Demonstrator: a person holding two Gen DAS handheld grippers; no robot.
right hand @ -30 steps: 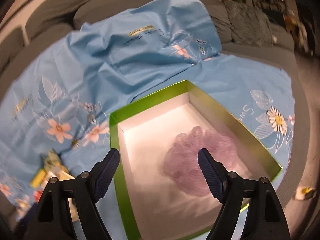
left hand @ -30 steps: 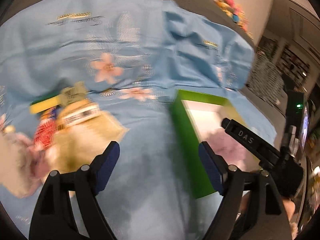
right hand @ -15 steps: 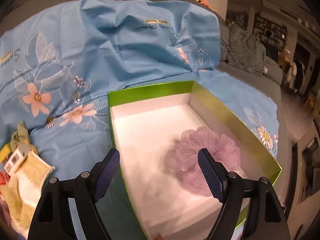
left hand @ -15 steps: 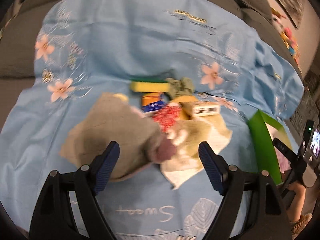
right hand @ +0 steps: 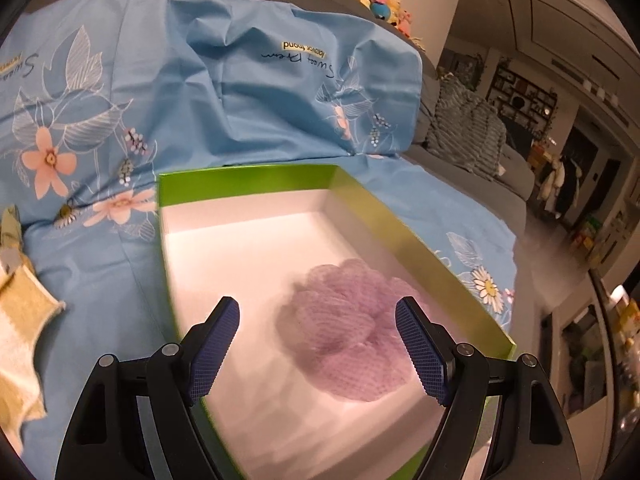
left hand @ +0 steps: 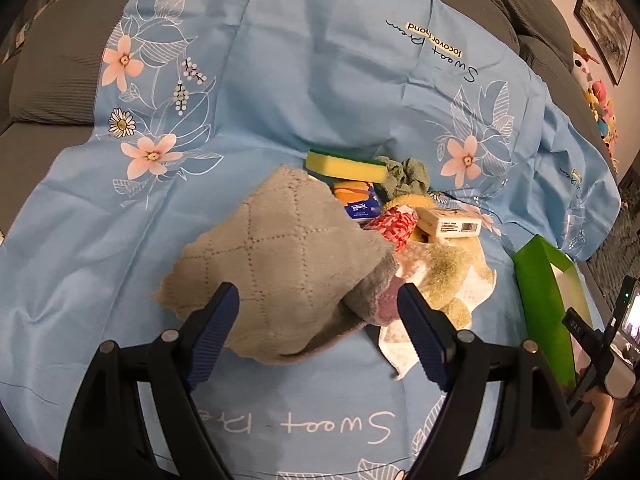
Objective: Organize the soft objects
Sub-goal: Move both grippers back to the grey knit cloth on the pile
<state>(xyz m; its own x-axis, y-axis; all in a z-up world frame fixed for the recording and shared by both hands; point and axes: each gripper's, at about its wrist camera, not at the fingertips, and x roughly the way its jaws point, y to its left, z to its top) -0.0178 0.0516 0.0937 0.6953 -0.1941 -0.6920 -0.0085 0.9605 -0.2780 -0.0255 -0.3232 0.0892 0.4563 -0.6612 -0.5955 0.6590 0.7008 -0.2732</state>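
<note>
Left gripper (left hand: 318, 330) spread wide, empty, above grey quilted cloth (left hand: 276, 256) in a pile on blue floral sheet (left hand: 304, 76). Only right wrist view shows purple mesh pouf (right hand: 352, 328) inside green-walled box (right hand: 248, 182) (pouf blurry); right gripper (right hand: 318, 344) wide, holding nothing.

Soft items heaped on the light-blue floral sheet (left hand: 304, 92); one already in the green-sided, white-floored cardboard box (right hand: 248, 182).
A grey quilted cloth (left hand: 280, 256) lies crumpled at the pile's near side, overlapping a yellow-and-white towel (left hand: 452, 280); behind sit a yellow-green sponge (left hand: 344, 165), a green scrunched rag (left hand: 408, 176) and a red-white patterned bundle (left hand: 394, 222). A purple mesh bath pouf (right hand: 352, 328) rests near the box's right wall.
</note>
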